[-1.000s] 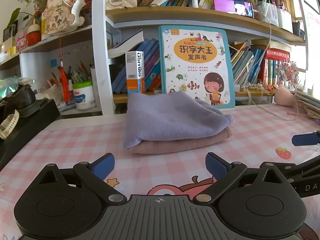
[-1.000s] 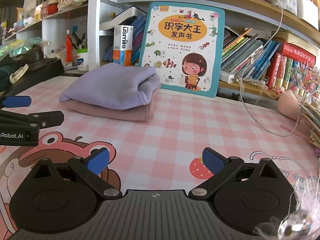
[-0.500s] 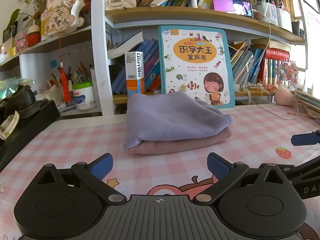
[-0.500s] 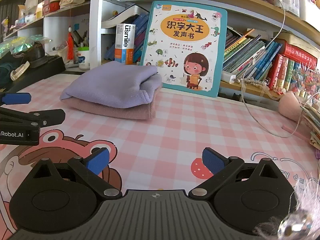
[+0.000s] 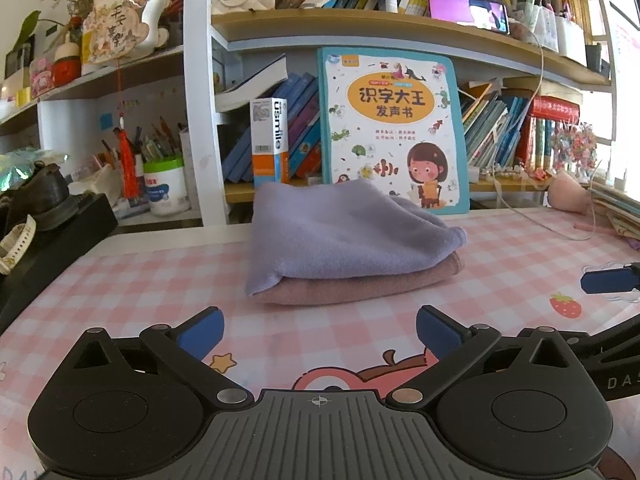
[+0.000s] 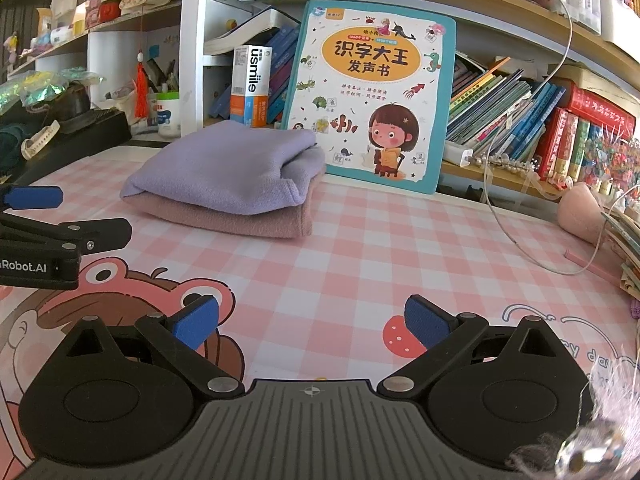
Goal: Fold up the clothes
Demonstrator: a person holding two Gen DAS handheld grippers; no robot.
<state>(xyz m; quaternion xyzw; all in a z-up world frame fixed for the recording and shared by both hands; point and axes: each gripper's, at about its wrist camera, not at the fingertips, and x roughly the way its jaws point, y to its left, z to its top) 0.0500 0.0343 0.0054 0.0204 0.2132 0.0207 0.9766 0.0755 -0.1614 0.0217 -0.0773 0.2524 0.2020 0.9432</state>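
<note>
From the left wrist, the left tongs (image 5: pixel 318 330) gape wide and empty above the pink checked desk (image 5: pixel 140 292), facing two folded fleece cloths, a lilac fleece cloth (image 5: pixel 344 236) stacked on a dusty-pink fleece cloth (image 5: pixel 360 286), with one tall teal picture book (image 5: pixel 392 128) upright just behind them and nothing between. From the right wrist, the right tongs (image 6: pixel 312 324) also stand wide and empty, the same two-cloth stack ahead to the left, and one white cable (image 6: pixel 520 240) trailing across the desk at right.

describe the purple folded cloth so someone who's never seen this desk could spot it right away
Start at the big teal children's book standing against the bookshelf behind the pink checked mat. Right in front of it lies a stack of two folded cloths. The purple cloth is the top one, resting on the dusty pink cloth.
</note>
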